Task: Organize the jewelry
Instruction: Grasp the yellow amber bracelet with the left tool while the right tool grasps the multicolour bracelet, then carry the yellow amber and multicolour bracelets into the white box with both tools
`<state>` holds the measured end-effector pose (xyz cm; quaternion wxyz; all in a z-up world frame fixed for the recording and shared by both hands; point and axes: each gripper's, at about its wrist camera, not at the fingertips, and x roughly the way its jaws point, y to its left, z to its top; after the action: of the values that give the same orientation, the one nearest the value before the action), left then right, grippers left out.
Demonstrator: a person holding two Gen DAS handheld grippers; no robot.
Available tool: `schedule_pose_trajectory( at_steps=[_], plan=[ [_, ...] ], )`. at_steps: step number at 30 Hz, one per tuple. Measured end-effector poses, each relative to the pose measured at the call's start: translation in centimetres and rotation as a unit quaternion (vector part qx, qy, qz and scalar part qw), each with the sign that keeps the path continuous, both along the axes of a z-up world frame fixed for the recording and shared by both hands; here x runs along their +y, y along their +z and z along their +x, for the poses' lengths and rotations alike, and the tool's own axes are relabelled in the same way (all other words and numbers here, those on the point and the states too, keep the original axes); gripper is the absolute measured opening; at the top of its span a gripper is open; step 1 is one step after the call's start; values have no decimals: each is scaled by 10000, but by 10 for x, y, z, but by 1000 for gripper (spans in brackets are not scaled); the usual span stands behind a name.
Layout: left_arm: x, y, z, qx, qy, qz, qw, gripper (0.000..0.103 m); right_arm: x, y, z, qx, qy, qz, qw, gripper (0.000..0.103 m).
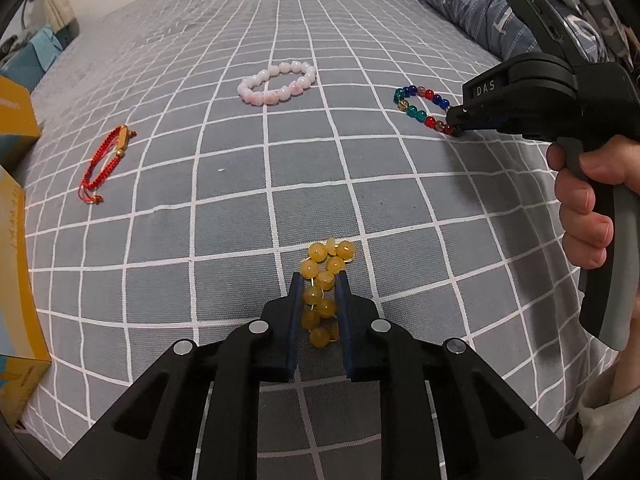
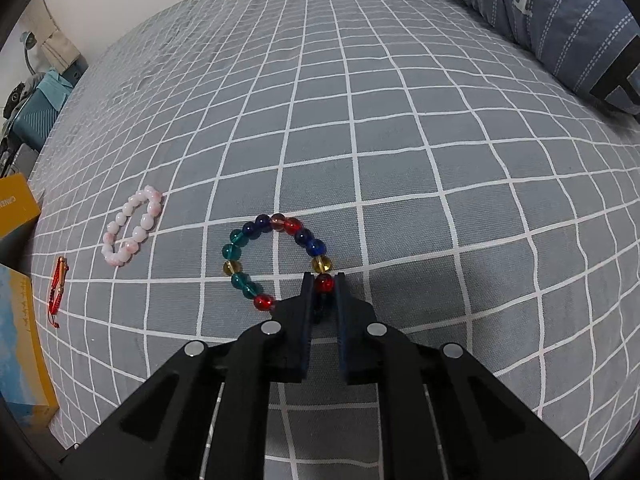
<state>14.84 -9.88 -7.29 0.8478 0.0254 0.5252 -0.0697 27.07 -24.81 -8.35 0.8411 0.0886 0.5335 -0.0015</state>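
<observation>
Pinching both bracelets at once, the person has the yellow bead bracelet (image 1: 325,285) squeezed between the left gripper (image 1: 319,280) and the multicoloured bead bracelet (image 2: 276,261) caught by one red bead in the right gripper (image 2: 323,278). Each claw is closed on its bracelet, and both bracelets appear to rest on the grey checked bedspread (image 1: 224,184).

Taking the yellow bracelet as the landmark: it lies bunched into a double row rather than a ring, the multicoloured one is well off to its right and further away, the pink bead bracelet (image 1: 279,82) lies far beyond it, and the red cord bracelet (image 1: 105,160) sits beyond it to the left. Yellow boxes (image 1: 16,276) stand at the bed's left edge (possibly the place the jewelry is meant to go, though nothing shows that).

Risks, as I judge them: the right claw's hold is on a single round, glossy bead, which could squirt out on lifting. The left claw grips several beads unevenly, so the loose loop may swing, or the elastic strain. Soft bedding could also let a dropped bracelet roll.
</observation>
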Motion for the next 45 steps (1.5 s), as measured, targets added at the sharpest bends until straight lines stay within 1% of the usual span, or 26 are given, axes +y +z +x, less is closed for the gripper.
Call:
schedule_pose_trajectory(
  at_steps=[7, 9, 17, 25, 28, 31, 34, 41, 45],
  plan=[
    [3, 12, -5, -187, 34, 35, 9998, 14, 5, 8, -5, -157, 73, -88, 9998, 9],
    [6, 14, -6, -236, 36, 48, 9997, 8, 6, 12, -6, -227, 87, -101, 9997, 9],
    [11, 23, -9, -345, 8, 2, 9994, 8, 19, 32, -16, -546, 231, -203, 9980, 9],
    [14, 37, -9, -474, 0, -33, 9989, 8, 30, 60, -30, -930, 347, -264, 9947, 9],
    [21, 48, -8, -570, 71, -80, 9983, 8, 35, 68, -37, -1044, 421, -312, 9932, 9],
    [30, 57, -7, -680, 176, -39, 9975, 8, 39, 74, -44, -1128, 467, -338, 9919, 9],
    [41, 65, -5, -714, 273, -101, 9970, 8, 42, 82, -49, -1218, 493, -369, 9906, 9],
    [72, 89, -7, -931, 564, -134, 9940, 8, 54, 100, -64, -1412, 591, -401, 9874, 9],
    [92, 106, -11, -1058, 759, -128, 9914, 5, 66, 113, -74, -1551, 698, -424, 9845, 9]
  ],
)
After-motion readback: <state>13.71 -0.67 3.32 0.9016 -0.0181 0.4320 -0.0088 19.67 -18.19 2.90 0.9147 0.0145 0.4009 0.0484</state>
